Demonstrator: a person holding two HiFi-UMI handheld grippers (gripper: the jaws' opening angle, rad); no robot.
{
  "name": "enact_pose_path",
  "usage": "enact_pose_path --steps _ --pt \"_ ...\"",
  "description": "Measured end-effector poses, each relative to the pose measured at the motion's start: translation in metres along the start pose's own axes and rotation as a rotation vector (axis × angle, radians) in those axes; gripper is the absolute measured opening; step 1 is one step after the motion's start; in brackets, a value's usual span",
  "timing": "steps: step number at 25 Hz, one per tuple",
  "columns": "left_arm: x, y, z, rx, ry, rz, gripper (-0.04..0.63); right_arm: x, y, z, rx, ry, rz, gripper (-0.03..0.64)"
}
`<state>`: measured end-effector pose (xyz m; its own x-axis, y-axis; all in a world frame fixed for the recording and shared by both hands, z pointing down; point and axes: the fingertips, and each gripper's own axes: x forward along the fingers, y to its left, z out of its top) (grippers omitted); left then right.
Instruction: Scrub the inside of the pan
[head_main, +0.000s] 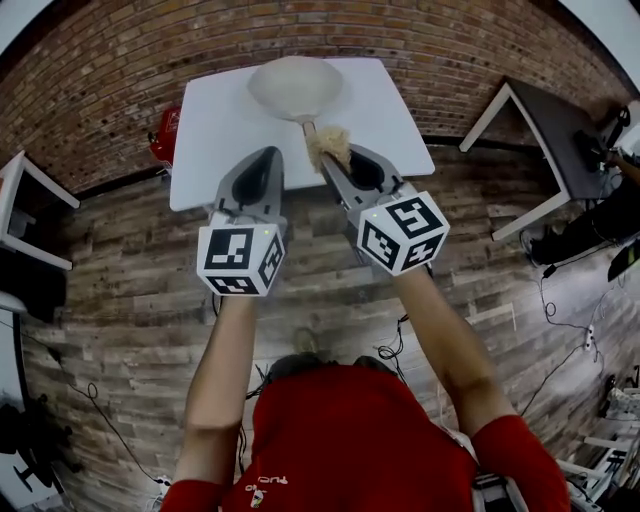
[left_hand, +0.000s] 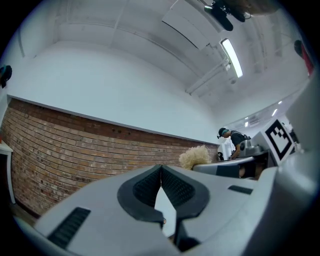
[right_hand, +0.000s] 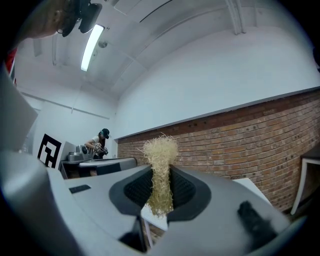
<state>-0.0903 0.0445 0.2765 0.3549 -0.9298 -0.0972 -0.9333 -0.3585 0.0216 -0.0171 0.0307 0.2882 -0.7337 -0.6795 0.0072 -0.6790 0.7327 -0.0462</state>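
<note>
A pale round pan sits at the far edge of the white table, its handle pointing toward me. My right gripper is shut on a tuft of straw-coloured scrubber, held just short of the pan, over the handle end. In the right gripper view the scrubber sticks up between the pads. My left gripper is shut with nothing in it, raised over the table's near edge, left of the right one. Both gripper views tilt up at the wall and ceiling, so the pan is hidden there.
A red object stands at the table's left edge. Another table is at the right, a white one at the left. Cables lie on the wooden floor. A person works in the background.
</note>
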Motion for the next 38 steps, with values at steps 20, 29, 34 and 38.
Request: enact_pose_path --steps 20,29,34,38 --pt "0.121 0.087 -0.029 -0.022 0.024 0.009 0.015 0.114 -0.097 -0.021 0.012 0.049 -0.063 0.086" --pt "0.202 0.134 -0.050 -0.013 0.028 0.051 0.015 0.184 -0.170 -0.032 0.012 0.056 -0.048 0.086" --pt "0.253 0.150 -0.059 -0.004 0.022 0.082 0.015 0.222 -0.210 -0.036 0.007 0.065 -0.015 0.086" --pt "0.292 0.165 -0.065 0.005 0.021 0.109 0.015 0.255 -0.237 -0.037 -0.009 0.075 0.020 0.086"
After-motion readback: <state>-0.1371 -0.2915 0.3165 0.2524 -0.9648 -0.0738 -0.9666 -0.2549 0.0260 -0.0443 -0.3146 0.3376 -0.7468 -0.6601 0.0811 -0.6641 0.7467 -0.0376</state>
